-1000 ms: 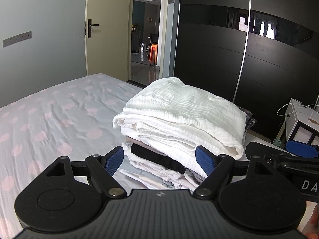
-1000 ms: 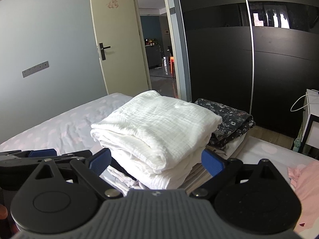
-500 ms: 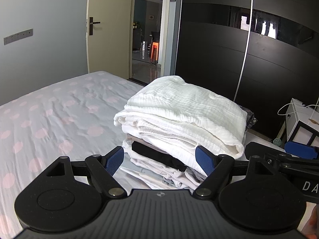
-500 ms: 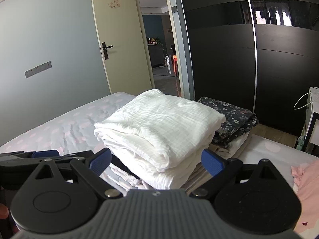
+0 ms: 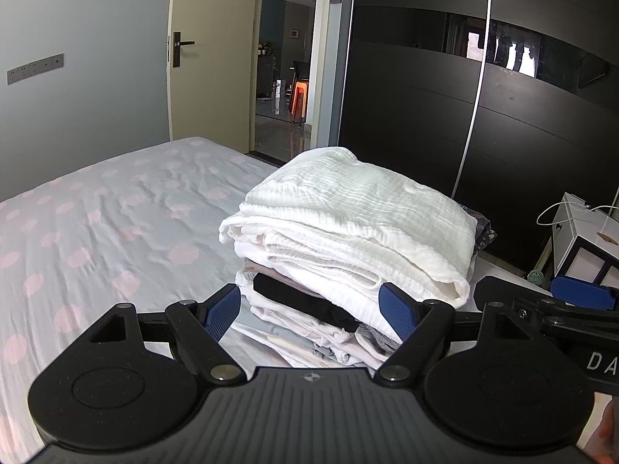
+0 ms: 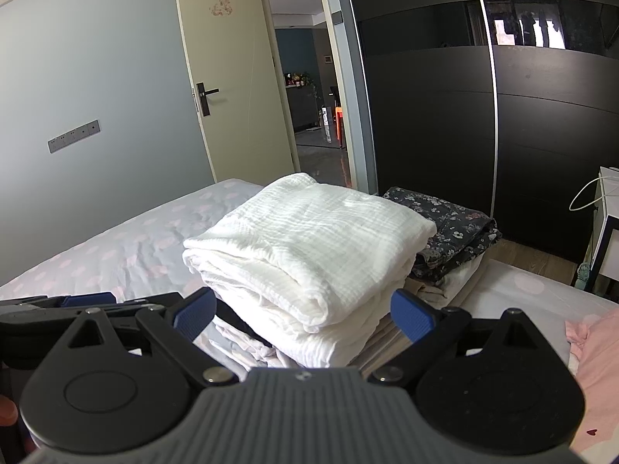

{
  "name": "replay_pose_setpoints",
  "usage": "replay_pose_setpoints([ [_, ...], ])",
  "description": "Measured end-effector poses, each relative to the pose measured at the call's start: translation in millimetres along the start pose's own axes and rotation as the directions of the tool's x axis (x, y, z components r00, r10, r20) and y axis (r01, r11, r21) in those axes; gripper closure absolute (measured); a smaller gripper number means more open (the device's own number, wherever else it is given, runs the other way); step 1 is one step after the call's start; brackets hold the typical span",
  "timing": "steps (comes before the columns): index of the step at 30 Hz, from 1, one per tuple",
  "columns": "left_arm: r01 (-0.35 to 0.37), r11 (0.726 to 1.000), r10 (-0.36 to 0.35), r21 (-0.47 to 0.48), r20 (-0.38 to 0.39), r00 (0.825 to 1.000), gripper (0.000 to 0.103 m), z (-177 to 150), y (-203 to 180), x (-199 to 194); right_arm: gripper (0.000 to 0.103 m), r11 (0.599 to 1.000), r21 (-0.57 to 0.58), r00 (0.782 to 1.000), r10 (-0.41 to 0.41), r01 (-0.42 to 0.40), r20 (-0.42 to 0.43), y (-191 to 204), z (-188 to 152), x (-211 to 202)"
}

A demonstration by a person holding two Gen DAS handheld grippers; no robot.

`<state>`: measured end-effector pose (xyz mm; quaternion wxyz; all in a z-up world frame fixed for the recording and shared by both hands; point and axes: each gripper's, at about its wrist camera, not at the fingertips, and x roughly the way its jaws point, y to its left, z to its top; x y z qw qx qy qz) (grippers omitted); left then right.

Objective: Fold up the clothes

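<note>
Folded laundry sits as one stack on the bed, topped by a thick white blanket, and we take that stack as our landmark. Our left gripper and right gripper both hover just in front of it, jaws spread wide, holding nothing. Beyond the stack lies a dark floral garment; to its right, a pink garment looks unfolded, nearer our right gripper, so we judge that hand should reach first.
</note>
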<state>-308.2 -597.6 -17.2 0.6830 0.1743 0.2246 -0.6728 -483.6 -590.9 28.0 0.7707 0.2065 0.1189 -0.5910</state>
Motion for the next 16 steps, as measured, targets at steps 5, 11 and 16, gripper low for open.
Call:
replay_pose_setpoints([
  [5,0.002,1.0,-0.002,0.001,-0.002,1.0,0.026,-0.4,0.6,-1.0,0.005,1.0,0.006,1.0,0.002,-0.002,-0.003,-0.8,-0.9,-0.6],
  [11,0.017,1.0,-0.017,-0.011,0.003,1.0,0.029,-2.5,1.4,-2.7,0.005,1.0,0.005,1.0,0.005,-0.005,-0.003,0.4,-1.9,-2.1],
  [16,0.013,1.0,-0.013,-0.016,0.01,1.0,0.029,-3.2,2.3,-5.1,0.005,1.0,0.001,1.0,0.011,-0.011,0.0,2.1,-2.2,-4.0],
])
